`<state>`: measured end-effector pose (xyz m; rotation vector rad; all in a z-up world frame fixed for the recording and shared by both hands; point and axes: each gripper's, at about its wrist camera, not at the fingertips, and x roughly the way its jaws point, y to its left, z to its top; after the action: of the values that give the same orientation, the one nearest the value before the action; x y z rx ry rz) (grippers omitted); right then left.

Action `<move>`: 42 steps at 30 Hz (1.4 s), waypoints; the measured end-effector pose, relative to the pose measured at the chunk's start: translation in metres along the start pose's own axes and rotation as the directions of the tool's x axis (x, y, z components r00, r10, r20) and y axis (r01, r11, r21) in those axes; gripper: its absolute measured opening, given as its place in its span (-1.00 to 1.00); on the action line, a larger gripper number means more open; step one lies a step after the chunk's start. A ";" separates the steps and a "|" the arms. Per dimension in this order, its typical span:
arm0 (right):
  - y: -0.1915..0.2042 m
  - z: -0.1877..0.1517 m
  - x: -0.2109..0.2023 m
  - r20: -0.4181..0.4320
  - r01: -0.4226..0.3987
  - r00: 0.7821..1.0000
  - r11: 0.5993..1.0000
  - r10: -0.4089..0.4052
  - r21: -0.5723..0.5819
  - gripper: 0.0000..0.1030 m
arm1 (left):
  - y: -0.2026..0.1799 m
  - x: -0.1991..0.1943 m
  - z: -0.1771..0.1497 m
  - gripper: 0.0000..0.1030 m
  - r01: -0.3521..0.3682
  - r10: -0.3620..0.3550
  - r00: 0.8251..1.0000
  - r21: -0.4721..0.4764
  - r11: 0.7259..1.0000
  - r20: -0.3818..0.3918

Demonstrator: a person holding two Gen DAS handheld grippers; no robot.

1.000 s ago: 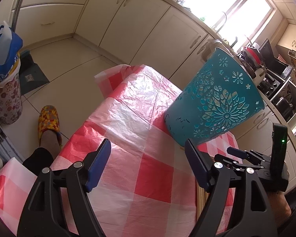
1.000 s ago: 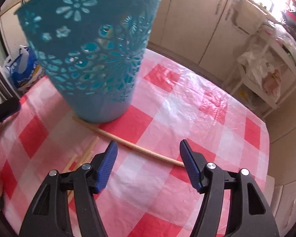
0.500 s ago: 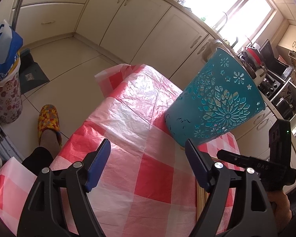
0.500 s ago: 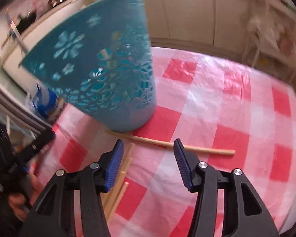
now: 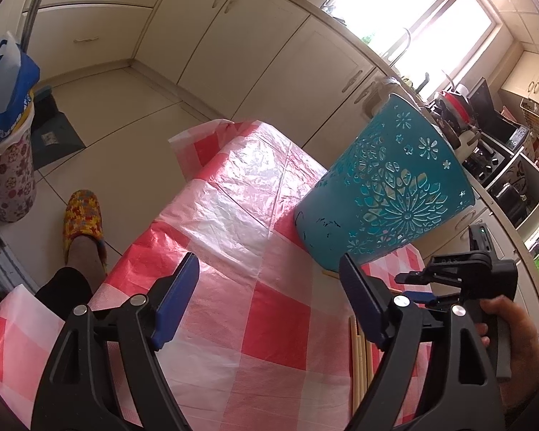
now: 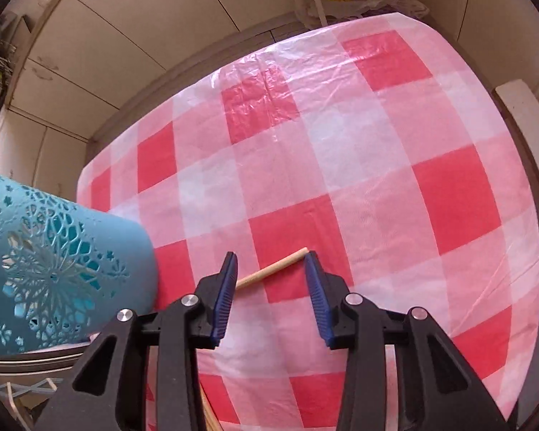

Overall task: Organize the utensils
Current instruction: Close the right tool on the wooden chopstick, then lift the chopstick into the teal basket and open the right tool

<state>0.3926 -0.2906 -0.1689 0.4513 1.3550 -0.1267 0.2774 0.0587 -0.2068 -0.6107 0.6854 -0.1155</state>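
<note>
Right gripper (image 6: 271,264) straddles a wooden stick (image 6: 269,272) on the checked desk (image 6: 377,179).
Its jaws have just been closing, pads not yet pressing; left gripper (image 5: 269,276) hovers released beside the teal basket (image 5: 384,194).

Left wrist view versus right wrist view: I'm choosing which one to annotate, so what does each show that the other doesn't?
Only the left wrist view shows the slippered foot, the window, the person's hand holding the right gripper, and the open left gripper.

Only the right wrist view shows a wooden stick's tip between the right gripper's fingers, which have just been closing without pressing on it.

Both show the teal cutout container and the red-checked tablecloth.
</note>
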 end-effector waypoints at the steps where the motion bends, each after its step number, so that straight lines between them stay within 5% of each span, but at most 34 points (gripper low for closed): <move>1: 0.008 -0.002 0.001 -0.006 0.035 0.999 0.999 -0.035 -0.017 -0.23 | 0.001 0.000 0.000 0.48 0.006 -0.006 1.000 -0.005 1.000 0.001; 8: 0.042 -0.005 0.007 0.057 0.195 0.980 0.973 -0.189 -0.124 -0.39 | 0.012 -0.001 0.001 0.51 0.061 -0.061 0.998 -0.069 0.996 -0.004; 12: 0.062 -0.004 0.012 0.041 0.170 0.985 0.975 -0.166 -0.141 -0.78 | 0.015 -0.002 0.001 0.52 0.079 -0.079 0.997 -0.081 0.994 0.003; 20: 0.069 -0.007 0.008 0.002 0.185 0.982 0.973 -0.187 -0.140 -0.80 | 0.016 -0.003 0.002 0.56 0.093 -0.092 0.996 -0.085 0.992 0.012; 23: 0.066 -0.011 0.011 0.046 0.150 0.988 0.980 -0.145 -0.133 -0.83 | 0.016 -0.003 0.002 0.56 0.094 -0.093 0.996 -0.084 0.992 0.013; 28: 0.040 -0.035 -0.014 0.155 -0.041 0.987 0.999 0.042 -0.014 -0.90 | 0.016 -0.002 0.002 0.56 0.087 -0.086 0.996 -0.082 0.993 0.015; 31: 0.019 -0.054 -0.042 0.259 -0.198 0.947 0.980 0.188 0.015 -0.91 | 0.015 -0.002 0.002 0.57 0.077 -0.076 0.997 -0.078 0.994 0.014; 35: 0.002 -0.076 -0.089 0.410 -0.340 0.855 0.940 0.317 -0.016 -0.91 | 0.015 -0.002 0.002 0.58 0.062 -0.061 0.998 -0.075 0.995 0.015; 42: 0.013 -0.095 -0.181 0.608 -0.311 0.702 0.928 0.371 -0.207 -0.91 | 0.009 -0.001 0.002 0.59 0.037 -0.036 0.999 -0.034 0.999 0.016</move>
<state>0.2706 -0.2728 -0.0058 0.5180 0.5768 0.0890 0.2766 0.0669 -0.2101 -0.6566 0.6627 -0.1332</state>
